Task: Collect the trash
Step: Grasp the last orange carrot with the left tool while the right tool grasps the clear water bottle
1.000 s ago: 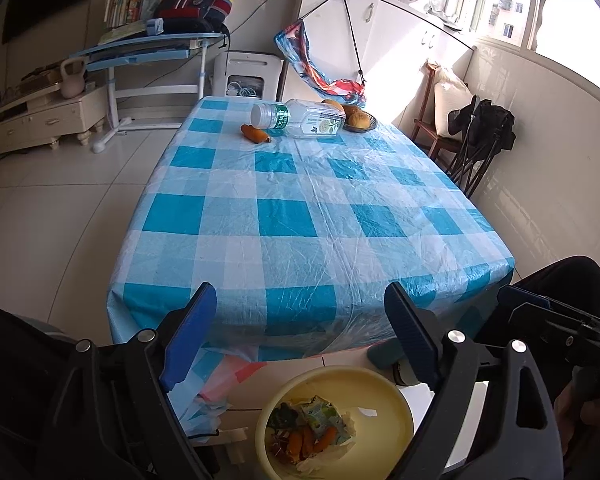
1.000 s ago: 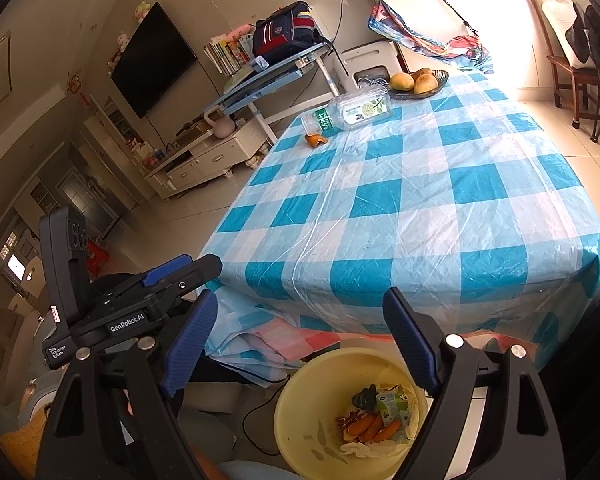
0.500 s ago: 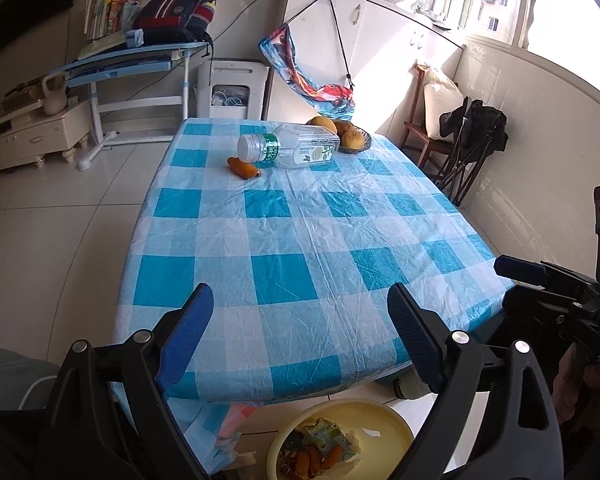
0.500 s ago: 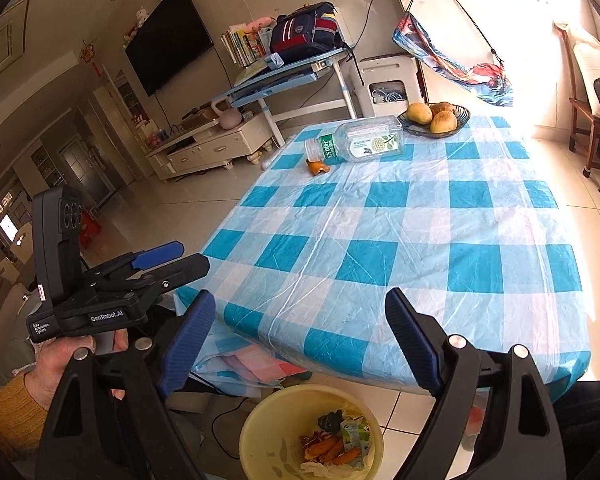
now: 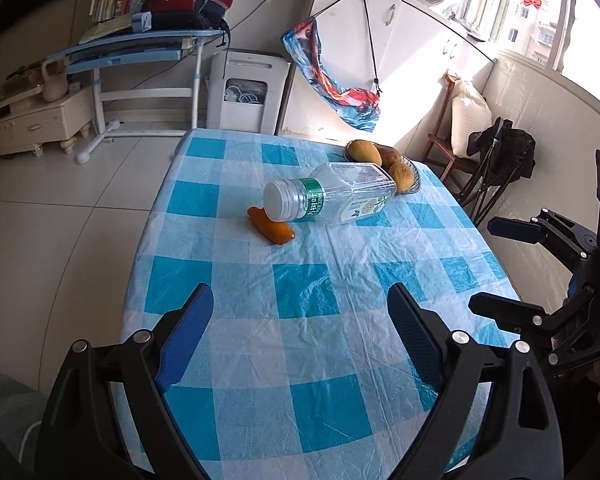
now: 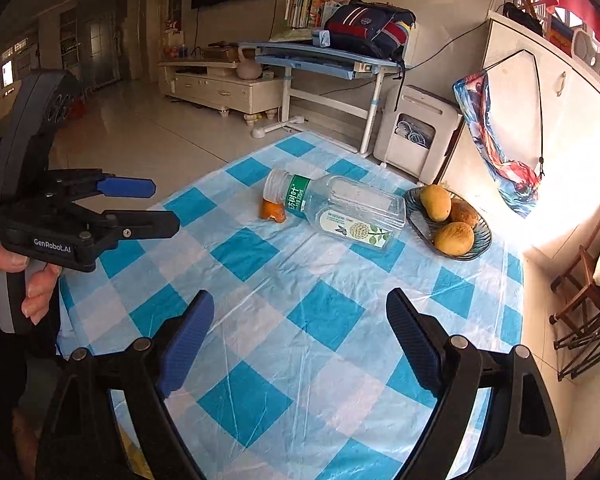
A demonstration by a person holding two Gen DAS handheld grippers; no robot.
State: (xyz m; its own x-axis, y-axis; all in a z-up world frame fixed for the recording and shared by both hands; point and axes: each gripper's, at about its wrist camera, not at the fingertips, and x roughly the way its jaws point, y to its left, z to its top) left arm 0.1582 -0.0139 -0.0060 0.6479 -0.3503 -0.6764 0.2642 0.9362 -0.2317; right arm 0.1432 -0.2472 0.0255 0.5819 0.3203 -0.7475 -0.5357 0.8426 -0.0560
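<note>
A clear bottle with a green label and white cap lies on its side far across the desk, touching an orange peel. Blue-checked plastic covers the desk; the floor is tiled. Both tools, left and right, gape empty.

Checked table: bottle, orange peel, fruit bowl.

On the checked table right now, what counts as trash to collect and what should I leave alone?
Trash, likely:
- empty plastic bottle, lying on its side
- orange peel by the bottle's cap

Leave:
- fruit bowl with three fruits
- checked tablecloth

Both grippers, left and right, are open and empty.
</note>
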